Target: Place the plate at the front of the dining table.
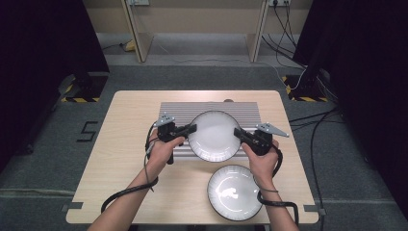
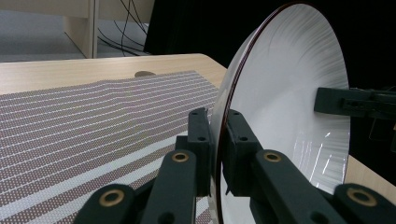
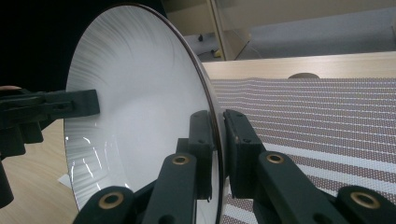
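Across the table point(image 1: 125, 159), the widest thing I've got is the striped mat point(image 1: 183, 109) at the far middle, and my plate hangs right over its near edge. Next down in size: that held white plate point(image 1: 214, 135), lifted and carried between both hands, and a second plate point(image 1: 235, 192) lying flat on the bare wood, nearer to me and closer to my right hand. Now the grips. Left tool point(image 1: 191, 129) is pinching the plate's left rim, jaws pressed tight on either face of the rim, clear as day in the left tool's own view point(image 2: 217, 154). Right tool point(image 1: 238, 132) is doing the same on the opposite rim, pads clamped on the thin edge point(image 3: 215, 154). So the plate sits dead between the two tools, its span running left to right, neither hand nearer than the other. The second plate lies just this side of it, so I'd judge any lowering has to mind that gap. Hard to tell: how high the plate rides above the mat, and a small round thing at the mat's far edge point(image 1: 228, 101) I can't identify.
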Available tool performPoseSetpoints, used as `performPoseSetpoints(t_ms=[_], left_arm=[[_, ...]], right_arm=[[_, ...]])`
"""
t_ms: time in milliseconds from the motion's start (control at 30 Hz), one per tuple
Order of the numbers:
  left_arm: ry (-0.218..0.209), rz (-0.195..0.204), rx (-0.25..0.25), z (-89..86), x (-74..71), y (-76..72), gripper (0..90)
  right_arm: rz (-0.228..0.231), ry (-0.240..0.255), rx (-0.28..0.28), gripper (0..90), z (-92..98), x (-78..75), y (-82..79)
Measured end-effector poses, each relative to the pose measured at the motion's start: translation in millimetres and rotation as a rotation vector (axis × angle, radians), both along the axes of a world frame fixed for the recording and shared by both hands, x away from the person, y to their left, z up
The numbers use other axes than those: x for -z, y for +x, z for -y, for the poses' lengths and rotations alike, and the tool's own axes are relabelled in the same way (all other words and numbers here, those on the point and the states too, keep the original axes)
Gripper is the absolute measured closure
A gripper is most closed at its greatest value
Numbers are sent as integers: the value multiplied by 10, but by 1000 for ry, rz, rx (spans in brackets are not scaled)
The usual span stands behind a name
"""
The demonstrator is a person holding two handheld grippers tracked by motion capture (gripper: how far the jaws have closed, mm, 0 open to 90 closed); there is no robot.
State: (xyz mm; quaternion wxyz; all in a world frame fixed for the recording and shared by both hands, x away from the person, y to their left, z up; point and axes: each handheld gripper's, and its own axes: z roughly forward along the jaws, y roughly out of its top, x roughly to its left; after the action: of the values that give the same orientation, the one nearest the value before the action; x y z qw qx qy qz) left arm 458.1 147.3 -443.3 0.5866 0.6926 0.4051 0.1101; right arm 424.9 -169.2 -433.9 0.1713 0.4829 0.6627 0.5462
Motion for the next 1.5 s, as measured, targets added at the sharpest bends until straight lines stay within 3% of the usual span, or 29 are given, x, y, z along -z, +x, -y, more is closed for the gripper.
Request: performPoseSetpoints(t_ms=[567, 1500], left_arm=[[-6, -19, -25, 13, 28, 117, 823], [29, -53, -58, 85, 94, 376, 820]], right_arm=[[-10, -13, 13, 822, -12, 12, 130], [-35, -40, 51, 820, -21, 74, 393]])
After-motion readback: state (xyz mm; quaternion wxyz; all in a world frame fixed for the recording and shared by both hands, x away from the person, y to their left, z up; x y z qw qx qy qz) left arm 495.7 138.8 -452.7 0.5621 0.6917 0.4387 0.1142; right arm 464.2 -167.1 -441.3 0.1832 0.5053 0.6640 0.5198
